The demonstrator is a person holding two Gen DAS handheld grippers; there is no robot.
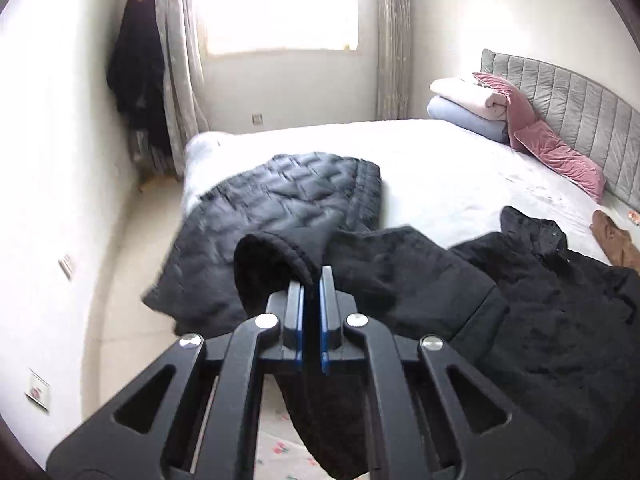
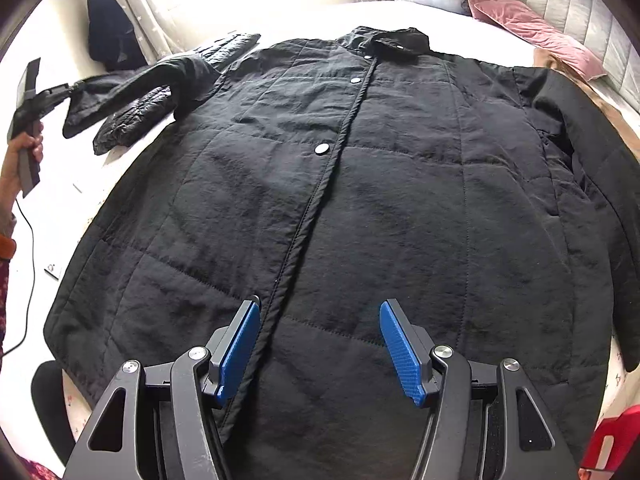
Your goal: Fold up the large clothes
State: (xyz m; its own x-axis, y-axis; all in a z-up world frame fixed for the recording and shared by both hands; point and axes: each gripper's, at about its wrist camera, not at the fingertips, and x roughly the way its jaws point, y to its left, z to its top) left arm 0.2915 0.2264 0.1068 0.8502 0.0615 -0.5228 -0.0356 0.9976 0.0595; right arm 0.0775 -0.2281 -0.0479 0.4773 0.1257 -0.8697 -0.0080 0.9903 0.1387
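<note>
Right wrist view: we see the coat spread flat on the bed, our right gripper spread above its hem. At ten o'clock, our left gripper pinches the sleeve, lifted for folding inward.

A white bed carries a black coat, quilted jacket, and folded blankets.
</note>
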